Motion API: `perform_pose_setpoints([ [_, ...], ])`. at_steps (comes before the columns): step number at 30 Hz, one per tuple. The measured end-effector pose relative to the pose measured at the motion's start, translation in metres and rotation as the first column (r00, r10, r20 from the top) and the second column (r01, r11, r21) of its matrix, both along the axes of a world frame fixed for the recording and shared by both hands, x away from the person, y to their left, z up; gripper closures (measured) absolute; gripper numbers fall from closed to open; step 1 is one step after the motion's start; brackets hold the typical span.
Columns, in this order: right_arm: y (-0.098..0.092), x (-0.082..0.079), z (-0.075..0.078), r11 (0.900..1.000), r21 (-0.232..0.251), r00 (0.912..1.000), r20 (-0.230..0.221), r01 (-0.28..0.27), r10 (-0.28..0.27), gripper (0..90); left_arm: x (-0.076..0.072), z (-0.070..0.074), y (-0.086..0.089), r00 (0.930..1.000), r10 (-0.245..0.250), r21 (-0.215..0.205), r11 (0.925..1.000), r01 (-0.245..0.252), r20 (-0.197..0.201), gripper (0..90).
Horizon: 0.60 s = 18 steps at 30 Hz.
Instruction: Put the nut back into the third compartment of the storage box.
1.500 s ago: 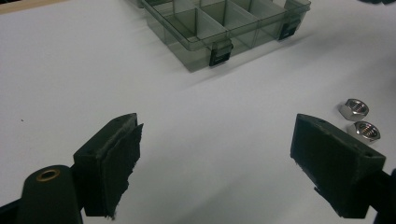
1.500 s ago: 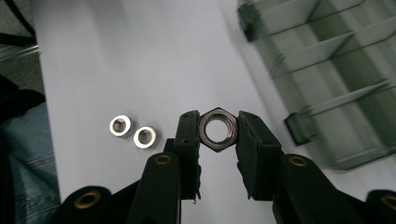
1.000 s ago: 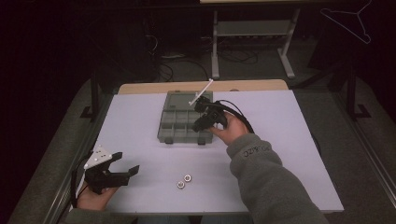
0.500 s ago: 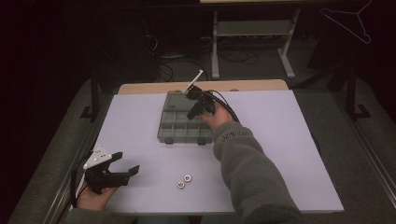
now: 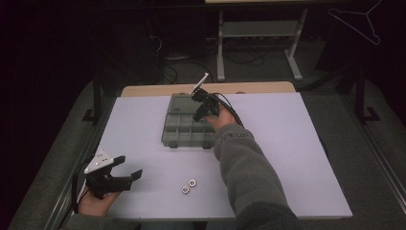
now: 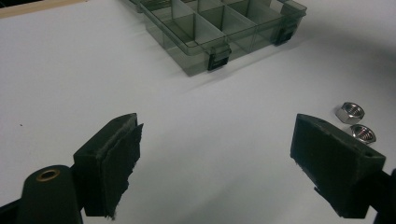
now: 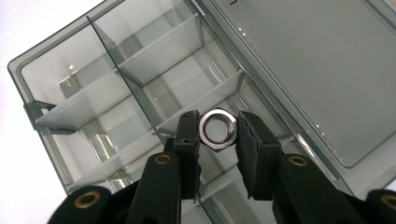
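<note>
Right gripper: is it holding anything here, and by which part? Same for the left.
The right gripper pinches a hex nut by two opposite sides, above the compartment box. The left gripper is open and holds nothing.

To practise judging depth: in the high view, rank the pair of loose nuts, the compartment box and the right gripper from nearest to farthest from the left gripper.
1. Loose nuts, on the table to its right.
2. Compartment box, farther up the table.
3. Right gripper, over the box's far part.

Measured from the left gripper.
</note>
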State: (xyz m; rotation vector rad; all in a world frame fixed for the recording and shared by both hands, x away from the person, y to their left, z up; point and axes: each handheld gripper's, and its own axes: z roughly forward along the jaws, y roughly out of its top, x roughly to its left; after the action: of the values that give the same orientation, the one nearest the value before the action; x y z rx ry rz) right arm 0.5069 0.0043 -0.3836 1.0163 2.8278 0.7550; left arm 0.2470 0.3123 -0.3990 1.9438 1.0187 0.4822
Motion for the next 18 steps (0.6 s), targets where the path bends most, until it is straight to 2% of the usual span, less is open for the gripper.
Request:
perform_pose_setpoints([
  [18,-0.0003,-0.0015,-0.0038,1.0,0.015,0.9998,-0.019,-0.011,0.011,67.5,0.0,-0.0002,-0.0002,1.0,-0.001,-0.003,1.0,0.001,-0.002,15.2],
])
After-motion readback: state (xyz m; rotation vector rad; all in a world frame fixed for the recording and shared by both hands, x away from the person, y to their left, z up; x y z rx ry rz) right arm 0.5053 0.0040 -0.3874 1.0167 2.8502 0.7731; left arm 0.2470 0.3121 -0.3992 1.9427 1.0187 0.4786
